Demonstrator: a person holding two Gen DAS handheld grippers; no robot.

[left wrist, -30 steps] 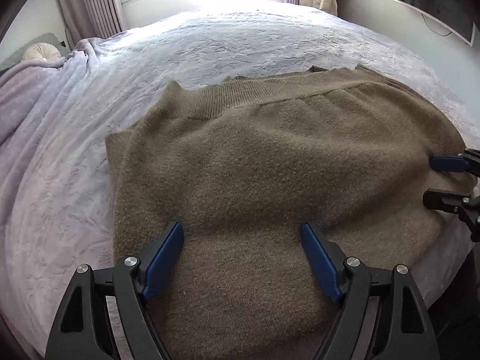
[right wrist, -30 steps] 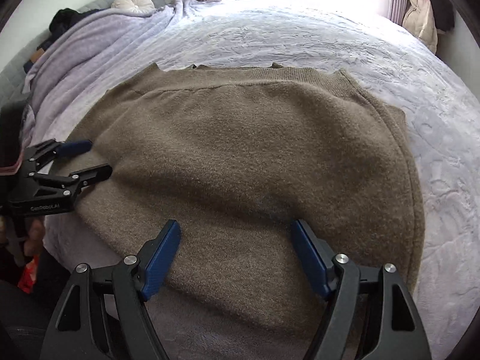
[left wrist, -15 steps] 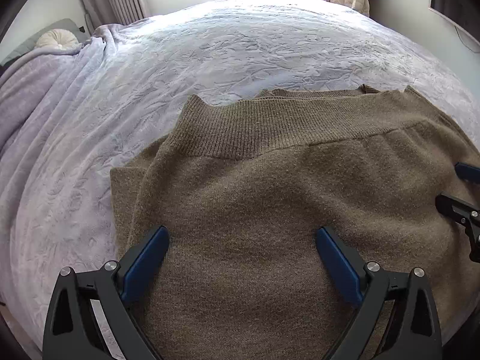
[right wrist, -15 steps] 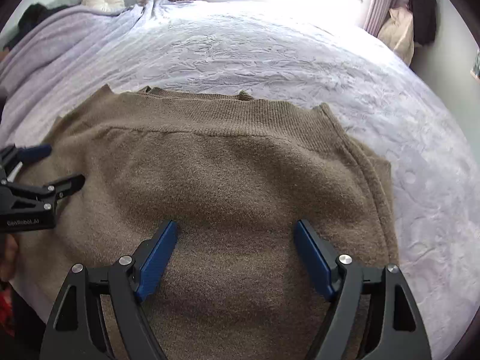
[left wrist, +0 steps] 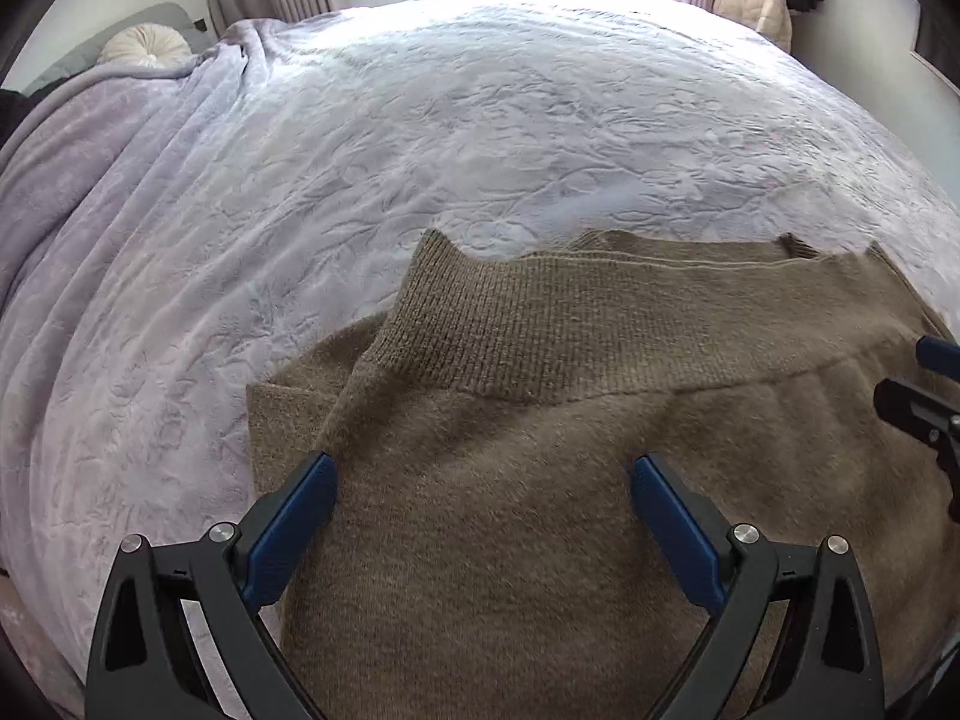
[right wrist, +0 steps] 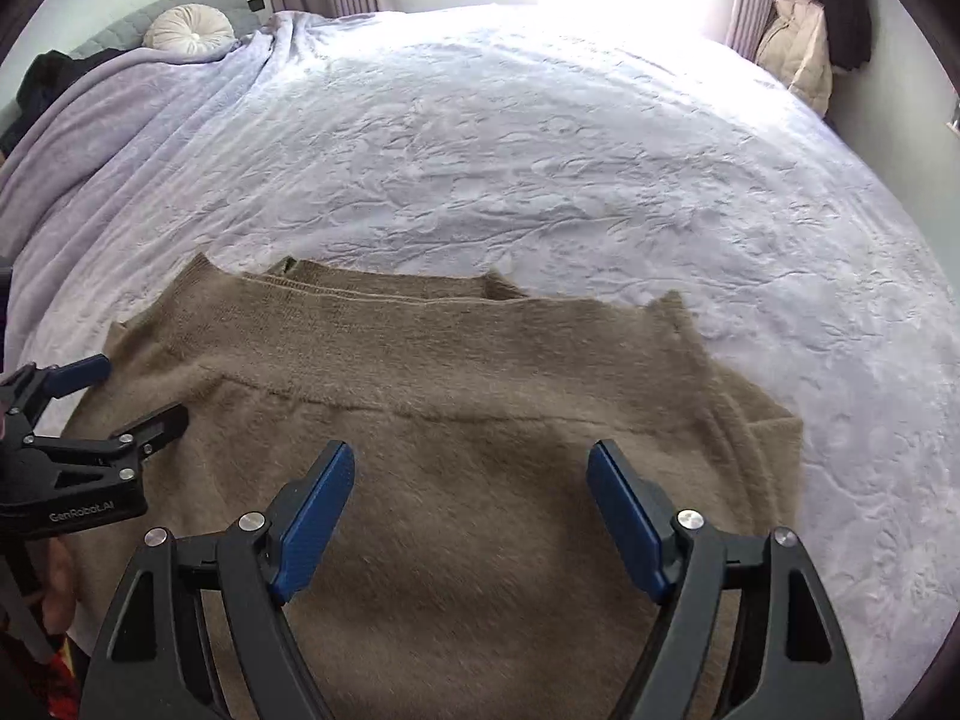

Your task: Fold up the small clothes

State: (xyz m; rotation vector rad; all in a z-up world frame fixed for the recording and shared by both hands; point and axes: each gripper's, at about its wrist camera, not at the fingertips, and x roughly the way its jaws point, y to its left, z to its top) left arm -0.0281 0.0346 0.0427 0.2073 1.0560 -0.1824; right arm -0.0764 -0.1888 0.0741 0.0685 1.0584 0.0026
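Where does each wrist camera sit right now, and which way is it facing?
Left wrist: on the left gripper, angled down at the brown sweater; own open fingers, right gripper at right edge.
Right wrist: on the right gripper, same tilt; left gripper and a hand at left.
Shared: sweater, bedspread, round cushion.

There's the sweater, a fuzzy olive-brown knit, lying folded over on itself on the pale quilted bed. Its ribbed band runs across the top layer, facing the far side. Beneath it a second ribbed edge peeks out, and at the left a lower layer sticks out past the fold. It sits at the near edge of the bed, mostly flat, perhaps slightly rumpled.
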